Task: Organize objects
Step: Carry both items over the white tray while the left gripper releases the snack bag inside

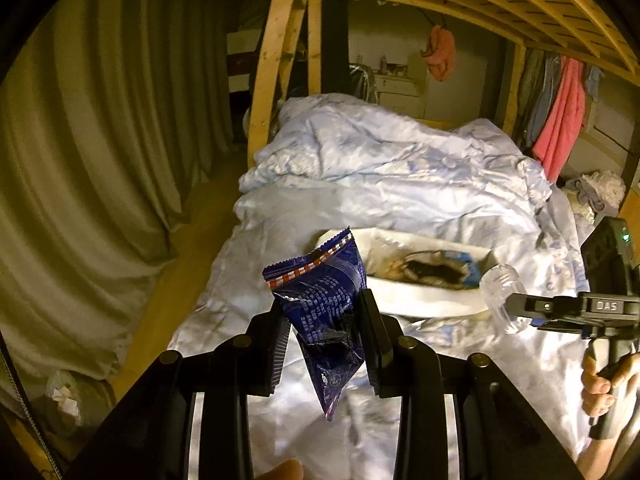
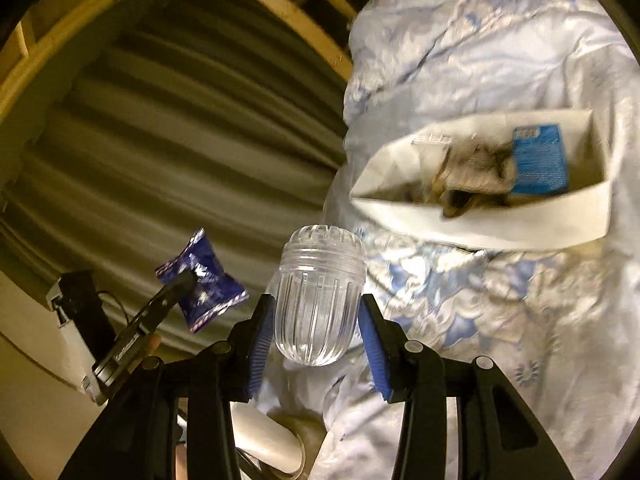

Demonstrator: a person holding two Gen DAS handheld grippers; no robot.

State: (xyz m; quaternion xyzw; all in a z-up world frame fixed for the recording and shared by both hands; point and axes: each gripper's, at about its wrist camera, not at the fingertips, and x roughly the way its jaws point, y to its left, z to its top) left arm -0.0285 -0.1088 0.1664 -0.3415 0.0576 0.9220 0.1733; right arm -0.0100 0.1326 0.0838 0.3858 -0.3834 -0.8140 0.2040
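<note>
Left wrist view: my left tool (image 1: 324,344) pinches a blue snack wrapper (image 1: 326,320) above the bed (image 1: 400,184), white box (image 1: 420,300) at 1 o'clock. Thin foil could slip.

Right wrist view: my right tool (image 2: 318,320) clamps a clear ribbed jar (image 2: 318,296); box (image 2: 480,224) at 2 o'clock. Smooth plastic could squirt free.

Box contents (image 2: 476,178): blurred; dark, crumpled, cannot tell what; only a blue packet (image 2: 540,160) at the right end reads clearly.
Box front wall (image 1: 420,300): partly hidden behind the blue wrapper (image 1: 320,300) and the clear jar (image 1: 502,294).
Wrapper print: too small to read.
Right hand (image 1: 604,384): cut off at the right edge of the left wrist view.
Fingertip (image 1: 286,470): cut off at the bottom edge.
Far shelf items (image 1: 394,68): too small to tell.
Quilt pattern (image 2: 480,40): smeared by blur.
</note>
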